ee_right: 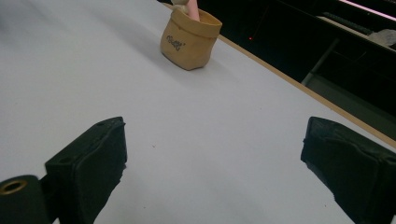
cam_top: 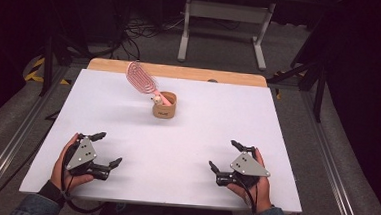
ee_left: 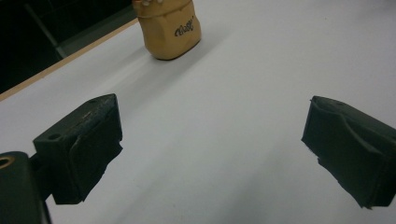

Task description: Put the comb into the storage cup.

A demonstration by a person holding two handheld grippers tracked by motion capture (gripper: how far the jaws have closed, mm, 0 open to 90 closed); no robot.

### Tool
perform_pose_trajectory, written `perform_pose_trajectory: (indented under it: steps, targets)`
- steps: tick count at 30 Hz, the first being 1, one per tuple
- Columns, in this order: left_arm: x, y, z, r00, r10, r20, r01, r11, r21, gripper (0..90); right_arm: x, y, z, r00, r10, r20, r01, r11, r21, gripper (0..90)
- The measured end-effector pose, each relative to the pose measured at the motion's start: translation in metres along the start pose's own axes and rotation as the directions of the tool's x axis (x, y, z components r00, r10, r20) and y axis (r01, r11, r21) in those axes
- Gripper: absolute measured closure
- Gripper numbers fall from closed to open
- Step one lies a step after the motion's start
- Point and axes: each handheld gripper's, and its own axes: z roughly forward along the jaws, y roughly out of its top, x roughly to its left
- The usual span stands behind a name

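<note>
Hairbrush (cam_top: 145, 80) is leaning out toward ten o'clock from the tan pouch (cam_top: 164, 106) at the table's (cam_top: 277, 123) far centre, while both the left gripper (cam_top: 110, 149) and right gripper (cam_top: 223, 153) are resting spread wide, needing a steady approach

Tan pouch (cam_top: 164, 109) upright mid-table, pink hairbrush (cam_top: 143, 78) standing inside, head leaning left
</note>
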Motion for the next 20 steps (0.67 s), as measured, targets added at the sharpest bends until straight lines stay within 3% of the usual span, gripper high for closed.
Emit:
perform_pose_trajectory:
  steps: [20]
  targets:
    - [-0.0022, 0.0009, 0.0034, 0.9999, 0.013, 0.001, -0.013, 0.9998, 0.016, 5.7, -0.0021, -0.0007, -0.0015, 1.0000, 0.010, 0.001, -0.010, 1.000, -0.009, 7.5]
